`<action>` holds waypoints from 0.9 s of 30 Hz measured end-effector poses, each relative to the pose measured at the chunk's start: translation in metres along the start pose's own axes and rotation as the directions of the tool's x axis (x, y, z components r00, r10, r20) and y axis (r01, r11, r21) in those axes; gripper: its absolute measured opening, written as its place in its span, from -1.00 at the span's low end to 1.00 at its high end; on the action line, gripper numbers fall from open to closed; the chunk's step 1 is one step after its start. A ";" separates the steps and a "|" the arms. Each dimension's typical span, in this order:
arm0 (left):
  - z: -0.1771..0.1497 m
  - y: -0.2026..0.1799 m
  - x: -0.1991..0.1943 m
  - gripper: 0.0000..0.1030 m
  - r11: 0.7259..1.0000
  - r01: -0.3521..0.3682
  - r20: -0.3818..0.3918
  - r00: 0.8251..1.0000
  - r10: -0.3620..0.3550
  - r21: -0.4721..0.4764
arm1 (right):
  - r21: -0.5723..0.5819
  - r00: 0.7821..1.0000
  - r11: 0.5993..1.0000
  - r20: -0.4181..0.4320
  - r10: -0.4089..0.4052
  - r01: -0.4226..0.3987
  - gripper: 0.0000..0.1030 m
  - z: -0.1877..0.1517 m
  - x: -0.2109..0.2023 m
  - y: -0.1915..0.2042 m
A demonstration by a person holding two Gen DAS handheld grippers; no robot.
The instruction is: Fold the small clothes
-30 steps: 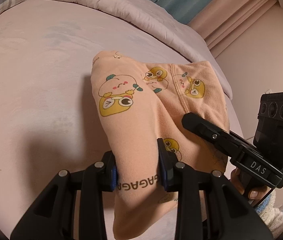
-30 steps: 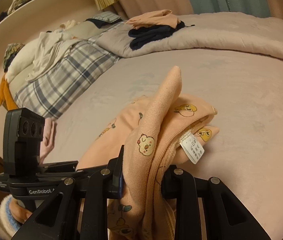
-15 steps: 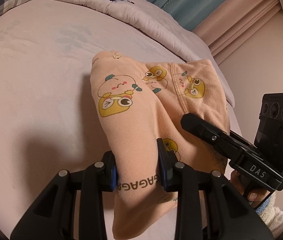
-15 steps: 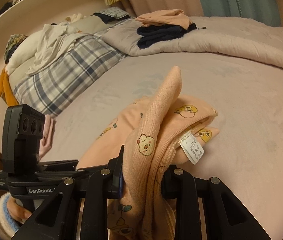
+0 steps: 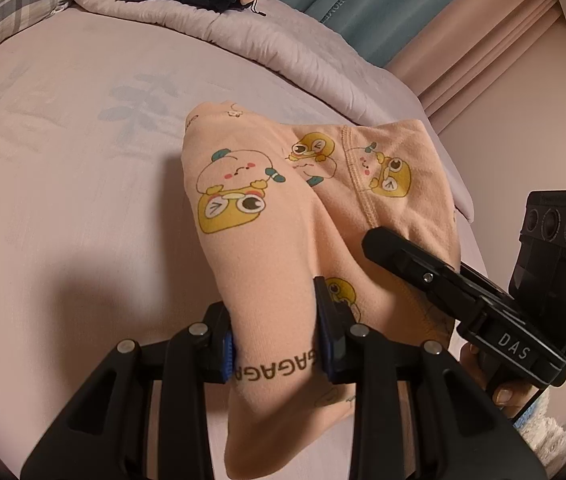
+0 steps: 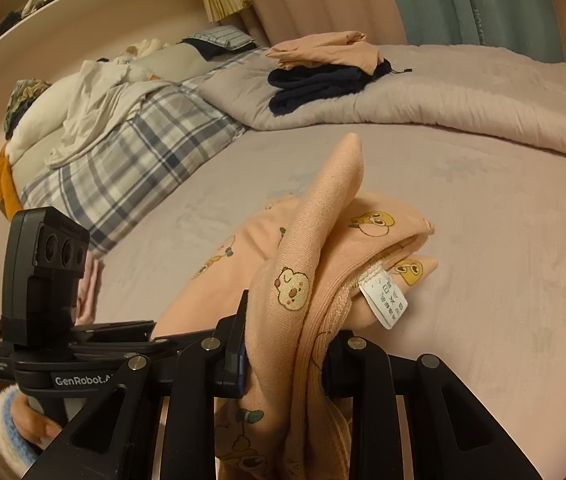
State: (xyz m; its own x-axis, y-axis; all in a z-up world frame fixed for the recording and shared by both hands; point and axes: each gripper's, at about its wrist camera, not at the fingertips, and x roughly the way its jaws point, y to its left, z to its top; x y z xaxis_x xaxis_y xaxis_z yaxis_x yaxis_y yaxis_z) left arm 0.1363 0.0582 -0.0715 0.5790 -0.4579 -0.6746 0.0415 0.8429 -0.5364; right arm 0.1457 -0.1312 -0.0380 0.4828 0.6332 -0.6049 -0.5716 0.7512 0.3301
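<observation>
step: carrying fold over | left hand-held gripper (image 5: 275,334) and right hand-held gripper (image 6: 285,354) each clenched garment (image 5: 283,216), mid-bed (image 5: 63,160), near side lifted | advice: move both level, edges aligned, before letting go

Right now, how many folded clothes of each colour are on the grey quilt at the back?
Peach: 1
Navy: 1
Total: 2, stacked on the quilt, peach on navy.
</observation>
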 end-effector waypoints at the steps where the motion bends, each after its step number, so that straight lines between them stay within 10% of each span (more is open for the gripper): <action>1: 0.003 0.000 0.001 -0.41 1.000 -0.002 -0.001 1.000 0.002 0.002 | 0.001 1.000 1.000 0.001 0.000 0.000 -0.45 0.001 0.001 -0.001; 27: 0.018 0.000 0.012 -0.41 1.000 -0.018 -0.010 1.000 0.018 0.005 | 0.019 1.000 1.000 0.005 0.005 -0.005 -0.45 0.026 0.024 -0.020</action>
State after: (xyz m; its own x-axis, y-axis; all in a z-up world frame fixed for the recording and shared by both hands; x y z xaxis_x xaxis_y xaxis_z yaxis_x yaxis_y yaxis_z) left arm 0.1580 0.0580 -0.0701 0.5713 -0.4458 -0.6891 0.0352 0.8521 -0.5221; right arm 0.1854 -0.1266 -0.0403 0.4830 0.6381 -0.5996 -0.5615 0.7511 0.3472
